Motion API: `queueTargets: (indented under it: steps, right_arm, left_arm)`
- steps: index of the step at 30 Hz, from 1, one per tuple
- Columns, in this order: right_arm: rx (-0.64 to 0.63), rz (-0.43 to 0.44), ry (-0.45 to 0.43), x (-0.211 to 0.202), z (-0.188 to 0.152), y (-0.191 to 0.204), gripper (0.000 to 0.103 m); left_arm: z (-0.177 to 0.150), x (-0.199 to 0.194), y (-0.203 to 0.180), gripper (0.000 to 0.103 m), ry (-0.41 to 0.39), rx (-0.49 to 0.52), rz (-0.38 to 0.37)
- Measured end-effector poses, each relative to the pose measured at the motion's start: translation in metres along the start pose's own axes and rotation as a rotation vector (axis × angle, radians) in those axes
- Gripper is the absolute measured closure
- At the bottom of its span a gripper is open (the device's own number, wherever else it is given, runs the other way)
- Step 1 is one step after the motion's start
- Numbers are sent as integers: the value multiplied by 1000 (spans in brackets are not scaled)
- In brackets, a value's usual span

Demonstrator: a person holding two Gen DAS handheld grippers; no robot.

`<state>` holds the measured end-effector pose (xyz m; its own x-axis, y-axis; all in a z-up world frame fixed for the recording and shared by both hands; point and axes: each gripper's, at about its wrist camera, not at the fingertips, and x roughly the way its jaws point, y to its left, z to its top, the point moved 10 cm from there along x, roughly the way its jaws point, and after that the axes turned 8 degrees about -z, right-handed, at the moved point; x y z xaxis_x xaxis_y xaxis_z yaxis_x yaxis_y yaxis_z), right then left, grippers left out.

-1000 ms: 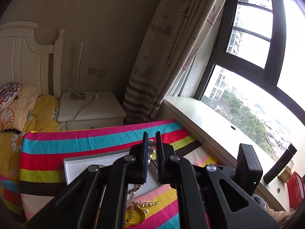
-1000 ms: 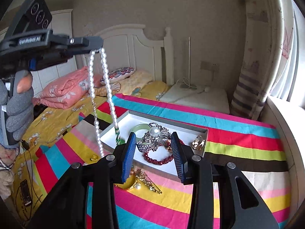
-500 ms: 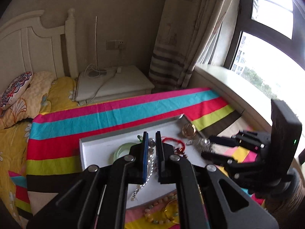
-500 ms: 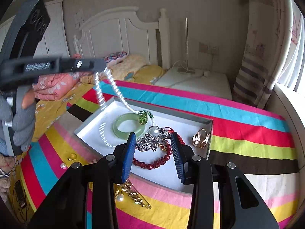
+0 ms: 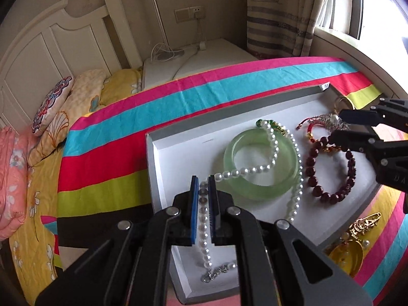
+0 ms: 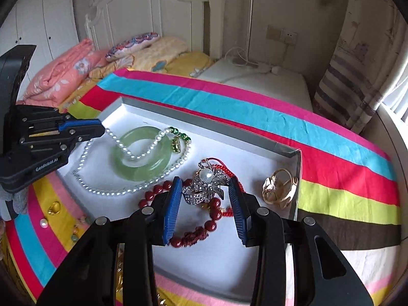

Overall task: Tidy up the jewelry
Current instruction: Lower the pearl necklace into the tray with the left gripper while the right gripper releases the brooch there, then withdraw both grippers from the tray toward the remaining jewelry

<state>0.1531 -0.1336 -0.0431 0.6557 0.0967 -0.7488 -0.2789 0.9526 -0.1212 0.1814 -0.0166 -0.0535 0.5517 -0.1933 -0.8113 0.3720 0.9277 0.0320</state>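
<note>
My left gripper is shut on a white pearl necklace, low over the left part of a white tray. Most of the necklace lies in the tray, draped over a green jade bangle. My right gripper is open and empty above a silver pearl brooch and a dark red bead bracelet. In the right wrist view the left gripper holds the necklace at the tray's left end, beside the bangle. A gold ring lies at the tray's right end.
The tray sits on a striped cloth. Gold pieces lie on the cloth beside the tray. A loose pearl and a gold ring lie on the cloth to the left. A white nightstand stands behind.
My left gripper has come down with the pearl necklace, which hung free before and now lies mostly in the tray over the bangle. My right gripper has moved closer over the brooch, still open.
</note>
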Motion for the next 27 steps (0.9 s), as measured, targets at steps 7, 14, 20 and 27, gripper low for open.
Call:
queueTargets:
  steps: [7, 14, 20, 27]
  right_arm:
    - [27, -29, 38, 19, 2, -9, 65]
    - [92, -85, 28, 22, 2, -31, 47]
    - [160, -65, -24, -6, -3, -48, 30]
    - [114, 9, -122, -69, -27, -43, 22]
  left_arm:
    - [-2, 9, 14, 67, -1, -97, -49]
    - [4, -16, 7, 25, -72, -114, -12]
    - [1, -62, 10, 15, -185, -151, 13]
    - [-33, -130, 15, 3, -307, -226, 38]
